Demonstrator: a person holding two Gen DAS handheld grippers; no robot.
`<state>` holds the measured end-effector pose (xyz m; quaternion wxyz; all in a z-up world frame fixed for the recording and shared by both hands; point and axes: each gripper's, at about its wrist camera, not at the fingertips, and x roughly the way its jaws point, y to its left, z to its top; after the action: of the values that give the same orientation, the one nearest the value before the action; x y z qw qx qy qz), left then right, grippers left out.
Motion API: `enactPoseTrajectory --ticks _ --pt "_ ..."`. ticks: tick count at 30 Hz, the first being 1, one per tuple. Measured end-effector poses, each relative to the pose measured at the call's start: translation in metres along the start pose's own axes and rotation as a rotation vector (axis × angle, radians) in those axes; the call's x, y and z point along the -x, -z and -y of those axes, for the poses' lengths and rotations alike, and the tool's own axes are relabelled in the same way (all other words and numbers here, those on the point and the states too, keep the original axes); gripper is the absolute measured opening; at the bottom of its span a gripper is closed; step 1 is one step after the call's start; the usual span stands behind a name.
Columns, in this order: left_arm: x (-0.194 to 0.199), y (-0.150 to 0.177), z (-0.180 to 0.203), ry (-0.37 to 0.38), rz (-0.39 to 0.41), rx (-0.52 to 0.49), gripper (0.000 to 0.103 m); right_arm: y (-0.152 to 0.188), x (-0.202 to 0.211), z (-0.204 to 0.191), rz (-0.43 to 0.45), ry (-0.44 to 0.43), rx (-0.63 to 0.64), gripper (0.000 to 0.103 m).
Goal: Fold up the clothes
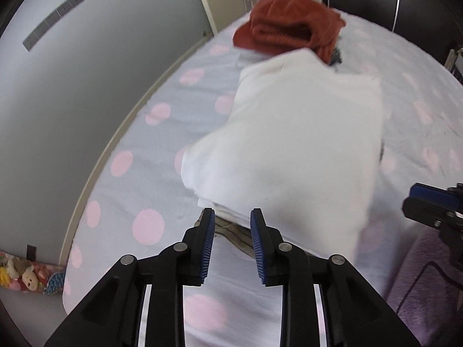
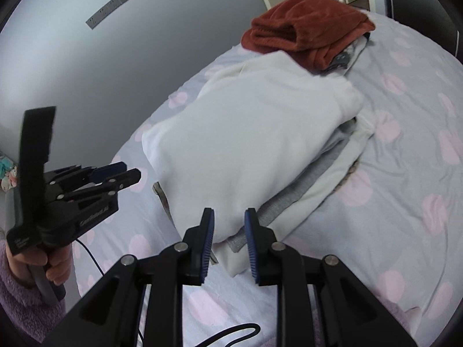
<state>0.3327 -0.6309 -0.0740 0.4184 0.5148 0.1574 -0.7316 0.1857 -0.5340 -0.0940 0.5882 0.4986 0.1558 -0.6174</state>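
A folded white fleece garment [image 2: 249, 144] is seen lying on the pale lilac bedsheet w/ pink dots [image 2: 405, 173], atop a stack of other folded pieces; a grey knit layer [image 2: 292, 193] and a light grey-white layer [image 2: 332, 179] are visible under it at the right edge; a striped beige fabric [image 1: 234, 234] shows beneath it in the left wrist view. A crumpled rust-orange plush garment [image 2: 306, 29] is piled at the far end of the stack, touching the white one. The left gripper [image 1: 233, 225] is held just short of the stack's near edge, fingers apart, nothing between the blue pads [image 1: 208, 245]; same gripper seen from the side in the right wrist view [image 2: 121, 173], gripped by a hand in a purple fuzzy sleeve [image 2: 26, 303]. The right gripper [image 2: 230, 225] is poised at the near corner of the stack, fingers apart, nothing clamped. A grey wall [image 1: 86, 86] runs along the bed's left side; stuffed toys [image 1: 26, 274] are seen on the floor beside it.
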Motion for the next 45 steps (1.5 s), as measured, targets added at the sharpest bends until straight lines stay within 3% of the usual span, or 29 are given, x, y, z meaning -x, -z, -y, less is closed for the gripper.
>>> enactPoseTrajectory --ticks 2,5,8,15,26,30,45 --pt "0.019 -0.002 0.006 -0.006 0.047 -0.013 0.028 0.002 0.016 0.0 0.031 0.008 -0.003 0.038" --pt "0.043 -0.001 0.017 -0.017 0.104 -0.02 0.031 0.001 0.036 -0.001 0.072 0.016 -0.014 0.046" --pt "0.064 0.0 0.021 -0.005 0.155 -0.006 0.062 0.001 0.052 -0.003 0.1 0.012 -0.021 0.051" --pt "0.116 0.014 0.048 -0.076 0.255 0.032 0.078 0.015 0.095 -0.003 0.178 0.037 0.004 0.055" --pt "0.149 0.044 0.091 -0.158 0.306 0.055 0.08 0.042 0.138 0.002 0.267 0.069 0.061 0.056" --pt "0.155 0.053 0.096 -0.156 0.307 0.091 0.081 0.051 0.143 0.006 0.279 0.086 0.074 0.067" --pt "0.163 0.071 0.104 -0.181 0.318 0.132 0.081 0.071 0.145 0.019 0.266 0.099 0.058 0.069"
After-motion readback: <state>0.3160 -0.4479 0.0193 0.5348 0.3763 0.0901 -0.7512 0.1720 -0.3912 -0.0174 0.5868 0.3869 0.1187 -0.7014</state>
